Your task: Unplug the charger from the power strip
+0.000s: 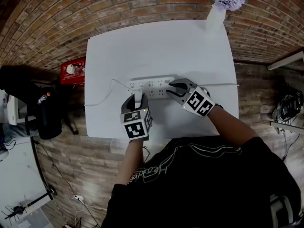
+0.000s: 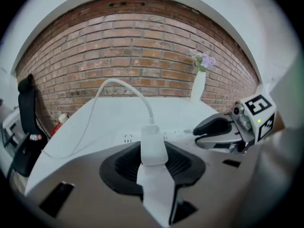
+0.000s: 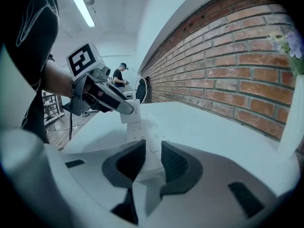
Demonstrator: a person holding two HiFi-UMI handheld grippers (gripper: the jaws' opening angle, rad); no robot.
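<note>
A white power strip [image 1: 151, 87] lies across the middle of the white table [image 1: 156, 46]. At its left part stands a white charger [image 1: 138, 97], its thin cable [image 1: 105, 95] trailing left. My left gripper [image 1: 137, 101] is shut on the charger [image 2: 153, 144], which fills the gap between the pads; its prongs are hidden. In the right gripper view the charger [image 3: 129, 111] sits on top of the strip. My right gripper [image 1: 172, 90] is shut on the strip's right end, and the power strip [image 3: 142, 132] runs out from between the jaws.
A white vase with purple flowers [image 1: 217, 13] stands at the table's far right corner against the brick wall. The strip's own cord [image 1: 223, 84] runs to the right edge. A red box [image 1: 72, 70] and a black chair [image 1: 38, 108] stand left of the table.
</note>
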